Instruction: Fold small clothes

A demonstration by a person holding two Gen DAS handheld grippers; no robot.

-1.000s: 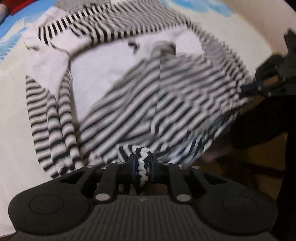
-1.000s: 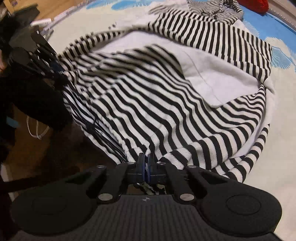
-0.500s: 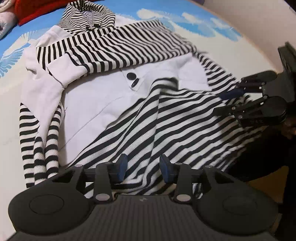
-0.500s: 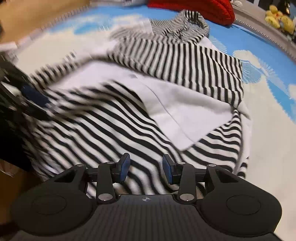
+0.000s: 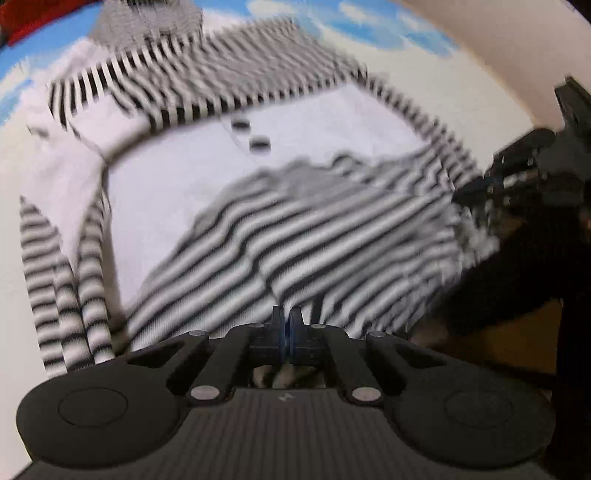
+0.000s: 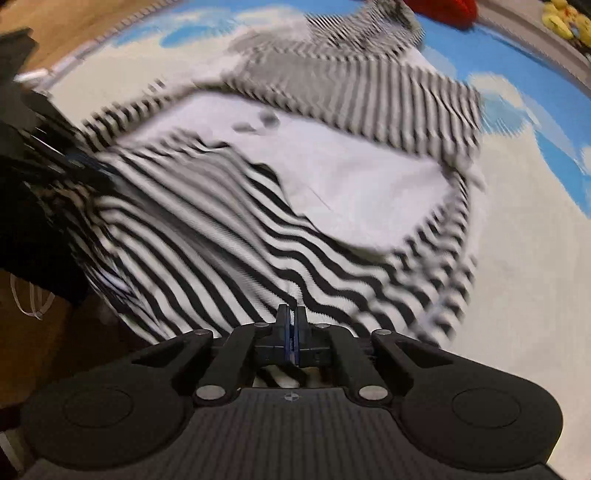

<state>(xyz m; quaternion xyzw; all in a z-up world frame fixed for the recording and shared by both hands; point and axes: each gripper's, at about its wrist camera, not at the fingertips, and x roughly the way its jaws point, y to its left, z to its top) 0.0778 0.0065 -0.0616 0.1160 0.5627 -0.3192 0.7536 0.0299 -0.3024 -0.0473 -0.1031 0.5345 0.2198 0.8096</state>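
A black-and-white striped hooded top (image 5: 295,236) with a white front panel and two dark buttons (image 5: 251,134) lies on a cream and blue mat; it also shows in the right wrist view (image 6: 229,229). Its striped lower part is folded up over the white panel. My left gripper (image 5: 286,325) is shut on the near striped hem. My right gripper (image 6: 291,325) is shut on the near striped hem further along. Each gripper shows at the edge of the other's view, the right one (image 5: 524,173) and the left one (image 6: 40,147). Both views are motion-blurred.
The mat (image 6: 535,295) has blue cloud shapes. A red cloth (image 6: 439,11) lies beyond the hood. Yellow toys (image 6: 565,20) sit at the far right edge. Bare wooden floor (image 6: 44,332) lies beside the mat's near edge.
One second ago both grippers were shut on the hem; half a second ago both stood open above the top. Now both are shut on the striped hem again.
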